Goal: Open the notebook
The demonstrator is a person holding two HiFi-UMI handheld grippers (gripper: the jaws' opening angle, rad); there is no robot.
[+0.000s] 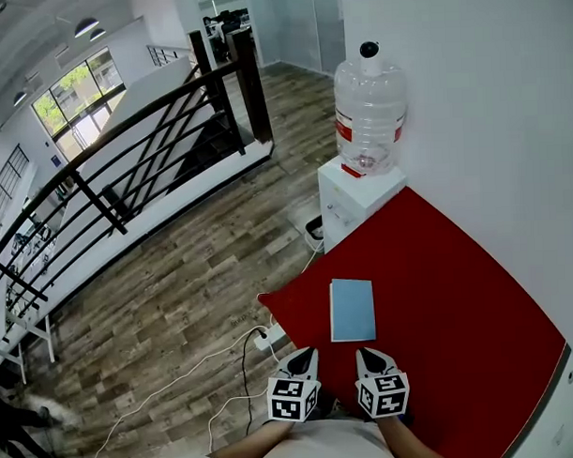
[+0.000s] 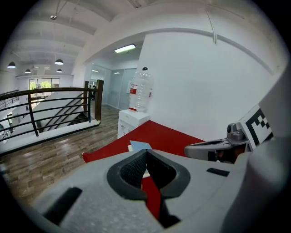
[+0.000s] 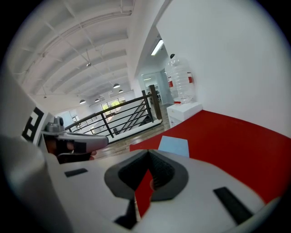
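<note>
A closed light-blue notebook [image 1: 352, 308] lies flat on the red table [image 1: 458, 292], near its front left corner. My left gripper [image 1: 304, 353] and right gripper [image 1: 367, 354] hover side by side just short of the notebook's near edge, both shut with nothing between the jaws. In the left gripper view the notebook [image 2: 140, 145] shows just beyond the closed tips of the left gripper [image 2: 145, 151], with the right gripper [image 2: 223, 148] alongside. The right gripper view has the notebook [image 3: 173, 145] ahead of the right gripper [image 3: 148, 153].
A white water dispenser [image 1: 356, 197] with a large bottle [image 1: 370, 117] stands at the table's far corner against the white wall. A black railing [image 1: 125, 163] borders the wooden floor on the left. A power strip [image 1: 270, 338] and cables lie on the floor by the table corner.
</note>
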